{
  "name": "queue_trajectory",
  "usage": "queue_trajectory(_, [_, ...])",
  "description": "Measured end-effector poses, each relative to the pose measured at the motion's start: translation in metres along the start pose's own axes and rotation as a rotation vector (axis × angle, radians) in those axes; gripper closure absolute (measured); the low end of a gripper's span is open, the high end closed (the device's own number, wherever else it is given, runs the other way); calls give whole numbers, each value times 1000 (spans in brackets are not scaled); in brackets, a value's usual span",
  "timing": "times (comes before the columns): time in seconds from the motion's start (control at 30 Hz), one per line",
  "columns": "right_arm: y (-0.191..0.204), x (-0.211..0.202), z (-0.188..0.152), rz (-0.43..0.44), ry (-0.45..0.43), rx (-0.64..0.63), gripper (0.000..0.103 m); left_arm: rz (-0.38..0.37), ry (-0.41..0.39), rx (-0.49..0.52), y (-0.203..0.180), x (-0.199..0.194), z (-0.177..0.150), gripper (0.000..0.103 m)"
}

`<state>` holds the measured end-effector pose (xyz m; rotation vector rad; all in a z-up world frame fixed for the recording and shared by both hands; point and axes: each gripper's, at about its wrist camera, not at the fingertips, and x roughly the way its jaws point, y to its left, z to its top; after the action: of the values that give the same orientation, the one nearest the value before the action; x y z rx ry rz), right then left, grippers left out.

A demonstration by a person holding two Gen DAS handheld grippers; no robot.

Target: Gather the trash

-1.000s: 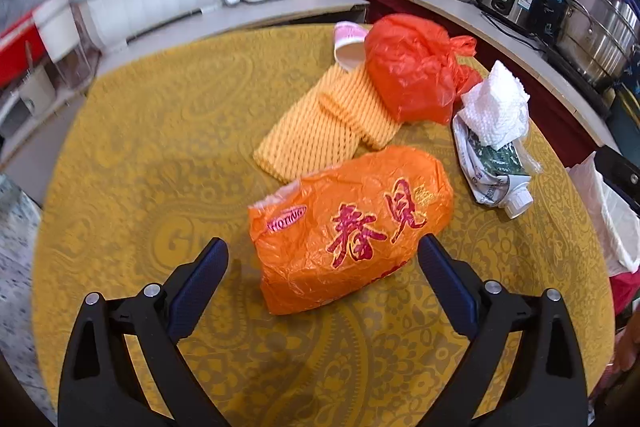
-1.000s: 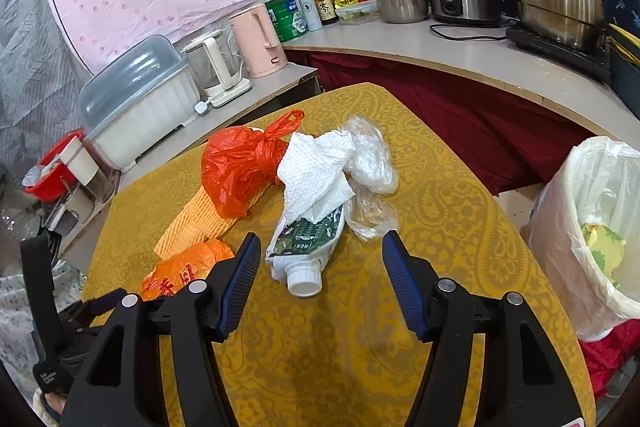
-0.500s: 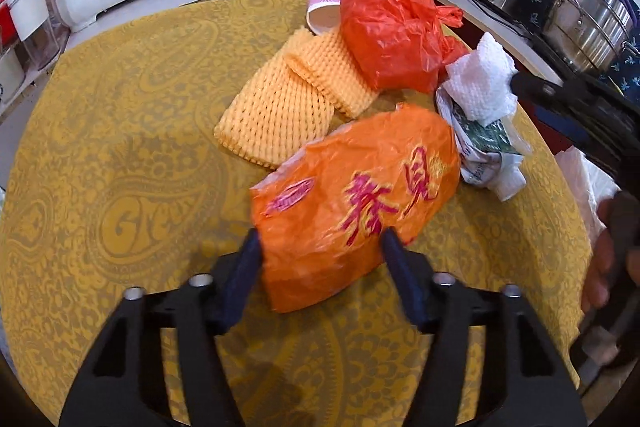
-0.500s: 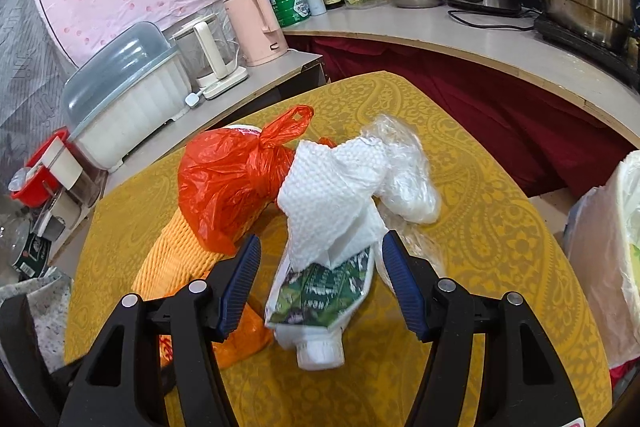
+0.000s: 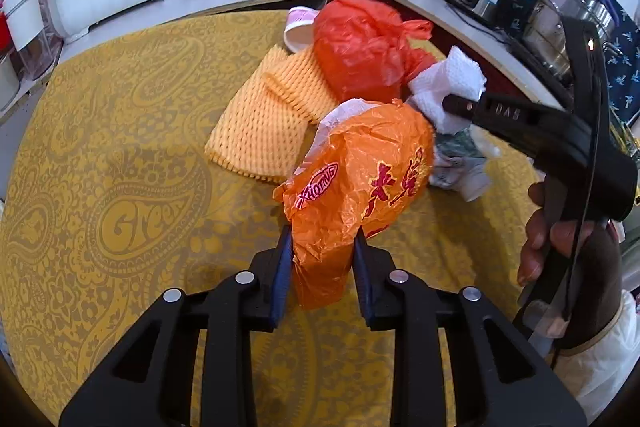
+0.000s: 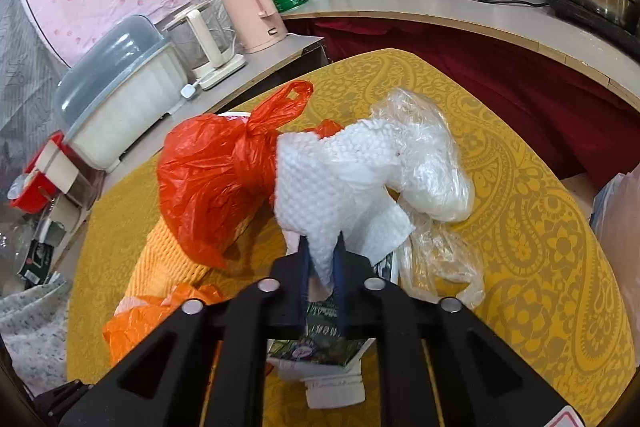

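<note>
From the left wrist view, the right gripper [image 5: 464, 103] shows only side-on, so its tips vanish into the white tissue [image 5: 452, 83] and its grip is unreadable there. The hand [image 5: 560, 239] behind it is cut off at the frame edge. A crushed carton [image 5: 460, 163] lies half hidden behind the orange bag [image 5: 360, 183], and a pink cup [image 5: 298, 31] peeks out behind the red bag [image 5: 360, 47]. What the bags contain cannot be seen.

From the right wrist view, the carton [image 6: 320, 351] sits under the gripper body, with only its printed face and white cap showing. The orange bag [image 6: 160, 311] appears only as a crumpled corner at lower left, and the yellow foam net [image 6: 168, 263] is mostly covered by the red bag [image 6: 216, 179]. At the far right edge a pale bag is cut off and too blurred to identify.

The left gripper [image 5: 322, 263] has its jaws drawn close, clamped on the near end of the orange bag, which bulges forward and up from the blue pads [image 5: 282, 267]. Whether the bag's far end touches the yellow tablecloth [image 5: 120, 147] cannot be told.

The right gripper [image 6: 322, 267] has its jaws nearly together, pinching the lower corner of the tissue [image 6: 328, 183]. The tissue rises ahead of the tips, touching the red bag on the left and a clear plastic wad [image 6: 432, 167] on the right.

The foam net [image 5: 264, 115] lies flat on the table, between the red and orange bags.
</note>
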<state>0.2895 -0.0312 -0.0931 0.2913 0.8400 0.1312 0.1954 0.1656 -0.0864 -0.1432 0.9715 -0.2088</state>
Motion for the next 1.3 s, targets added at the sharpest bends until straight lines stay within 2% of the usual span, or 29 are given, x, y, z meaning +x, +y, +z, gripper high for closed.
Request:
queue_trajectory(0.3, [-2,-60,0,49,-95,7,98,-24,-59,19,-18,-32,4,77])
queue_trajectory(0.6, [-24,-137,5,43,-219,24,98,-44,-119,64,-54,-66,7,77])
queue_trajectory(0.87, [-70,-196,3,-15,-307,63,98,-87,-150,140,-109,-83,9,77])
queue_trajectory(1.3, [-172,-261,-17,-135,-381,174,98,-190,-146,271,-228,-67,16,77])
